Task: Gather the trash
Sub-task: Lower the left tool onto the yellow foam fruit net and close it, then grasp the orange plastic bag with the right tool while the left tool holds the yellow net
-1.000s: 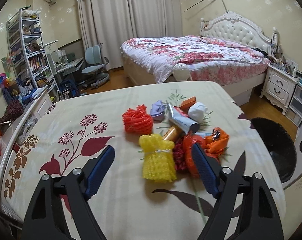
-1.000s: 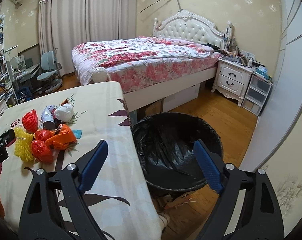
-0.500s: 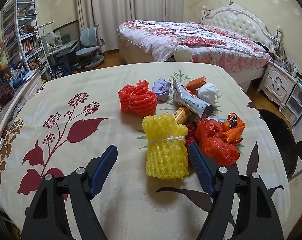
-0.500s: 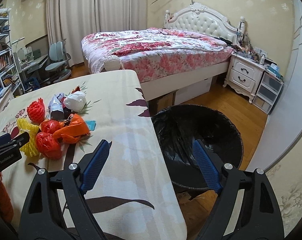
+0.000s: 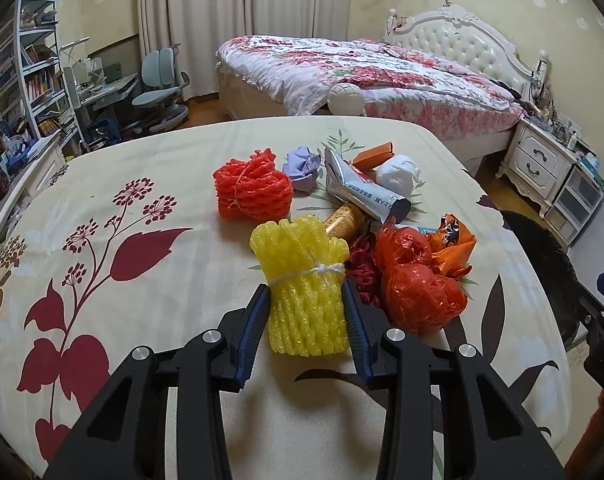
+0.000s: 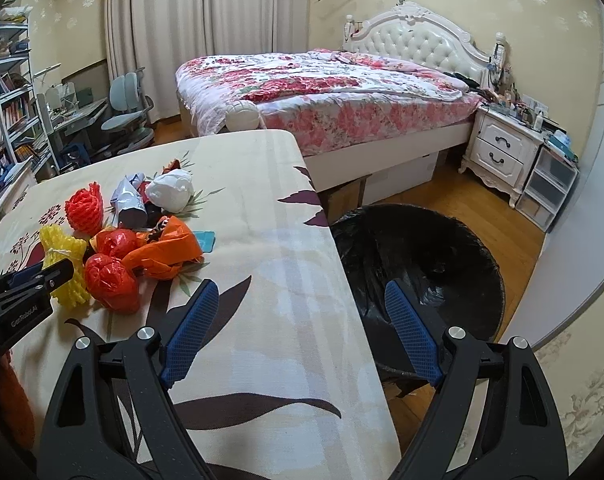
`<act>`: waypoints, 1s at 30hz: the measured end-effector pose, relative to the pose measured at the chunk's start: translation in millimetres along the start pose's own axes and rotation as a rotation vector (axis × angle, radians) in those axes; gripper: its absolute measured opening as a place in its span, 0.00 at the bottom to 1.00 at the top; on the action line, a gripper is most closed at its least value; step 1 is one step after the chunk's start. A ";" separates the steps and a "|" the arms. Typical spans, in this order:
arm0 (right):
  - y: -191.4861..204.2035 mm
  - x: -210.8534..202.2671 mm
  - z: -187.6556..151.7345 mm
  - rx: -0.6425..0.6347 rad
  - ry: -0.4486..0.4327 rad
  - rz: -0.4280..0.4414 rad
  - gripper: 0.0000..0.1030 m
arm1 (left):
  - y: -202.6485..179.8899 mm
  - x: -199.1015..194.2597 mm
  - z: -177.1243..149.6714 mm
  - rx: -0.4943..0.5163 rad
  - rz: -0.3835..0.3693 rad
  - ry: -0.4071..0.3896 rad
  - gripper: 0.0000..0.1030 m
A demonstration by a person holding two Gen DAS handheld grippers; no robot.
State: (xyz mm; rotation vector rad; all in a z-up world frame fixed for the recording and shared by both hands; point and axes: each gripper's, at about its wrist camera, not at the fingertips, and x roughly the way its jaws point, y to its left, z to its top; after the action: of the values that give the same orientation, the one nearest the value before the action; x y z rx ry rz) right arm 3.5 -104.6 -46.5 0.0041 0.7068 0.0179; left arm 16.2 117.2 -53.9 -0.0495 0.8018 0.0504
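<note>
A pile of trash lies on the flowered table [image 5: 142, 320]. My left gripper [image 5: 305, 300] is shut on a yellow foam net [image 5: 305, 288], its blue pads pressing both sides; the yellow net also shows in the right wrist view [image 6: 62, 268]. Beside it lie red plastic bags [image 5: 417, 292], an orange wrapper [image 5: 453, 248], an orange-red foam net [image 5: 252, 190], a silver tube [image 5: 361, 192], a white wad [image 5: 397, 172] and a purple wad [image 5: 302, 164]. My right gripper [image 6: 298, 320] is open and empty over the table's right edge, next to the black-lined trash bin [image 6: 421, 260].
The bin stands on the wooden floor just right of the table; its rim shows in the left wrist view [image 5: 541, 248]. A bed [image 6: 321, 92], a nightstand [image 6: 505, 152], a desk chair [image 5: 162, 88] and bookshelves [image 5: 22, 76] stand farther back.
My left gripper moved forward to the yellow foam net and closed on it. My right gripper shifted left, bringing more of the table into view, and stayed open.
</note>
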 end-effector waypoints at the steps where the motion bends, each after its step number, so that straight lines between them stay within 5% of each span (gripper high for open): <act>1: 2.7 -0.7 0.1 -0.004 -0.001 0.005 0.81 | 3.0 -2.3 0.7 -0.007 0.000 -0.004 0.38; 19: 60.1 18.8 32.6 -0.042 -0.016 0.114 0.75 | 68.4 -21.0 0.1 -0.083 0.128 -0.038 0.36; 30: 76.9 54.1 32.4 -0.066 0.077 0.119 0.75 | 75.3 -15.9 -3.9 -0.086 0.125 -0.028 0.36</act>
State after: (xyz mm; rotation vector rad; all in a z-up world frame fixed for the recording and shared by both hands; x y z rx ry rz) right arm 64.5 -26.7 -56.2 -0.0178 0.7824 0.1566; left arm -2.4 191.7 -47.0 -0.0801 0.7735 0.2037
